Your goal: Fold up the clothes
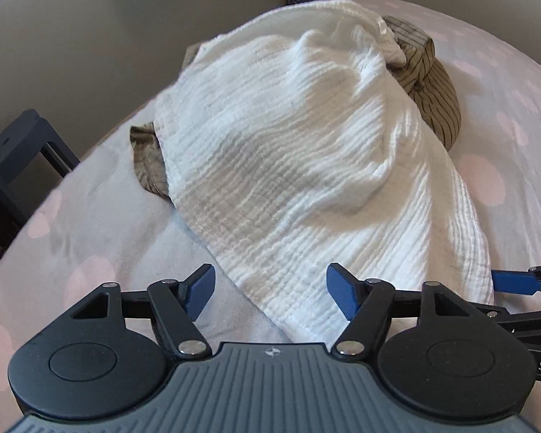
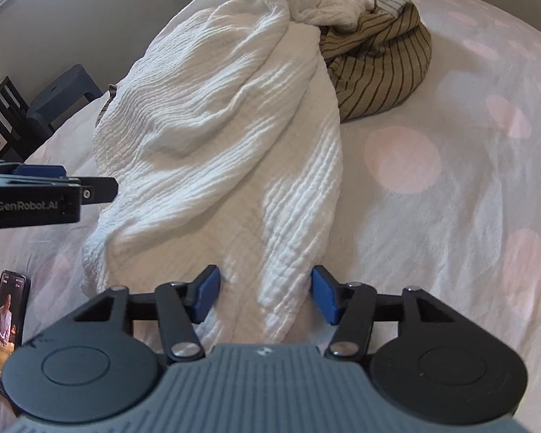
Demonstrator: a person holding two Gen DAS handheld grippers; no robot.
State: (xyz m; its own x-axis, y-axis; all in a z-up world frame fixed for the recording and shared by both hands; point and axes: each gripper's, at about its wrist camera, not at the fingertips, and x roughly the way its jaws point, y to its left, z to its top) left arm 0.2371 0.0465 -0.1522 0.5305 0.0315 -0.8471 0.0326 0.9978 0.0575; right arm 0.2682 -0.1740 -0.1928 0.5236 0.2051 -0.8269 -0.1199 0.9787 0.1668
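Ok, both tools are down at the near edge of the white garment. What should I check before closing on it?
1. White garment edge between left tool pads: ok.
2. Garment fold between right tool pads: ok.
3. Pads already pressing cloth: not ok, both open.
4. Garment free of the striped garment: not ok, they overlap at the far end.
5. Bedsheet clear of the pads: cannot tell.
6. Phone clear of the cloth: ok.

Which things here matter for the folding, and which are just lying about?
For the job:
white crinkled cloth
striped garment
left tongs
right tongs

Lying about:
phone
dark stool
spotted bedcover
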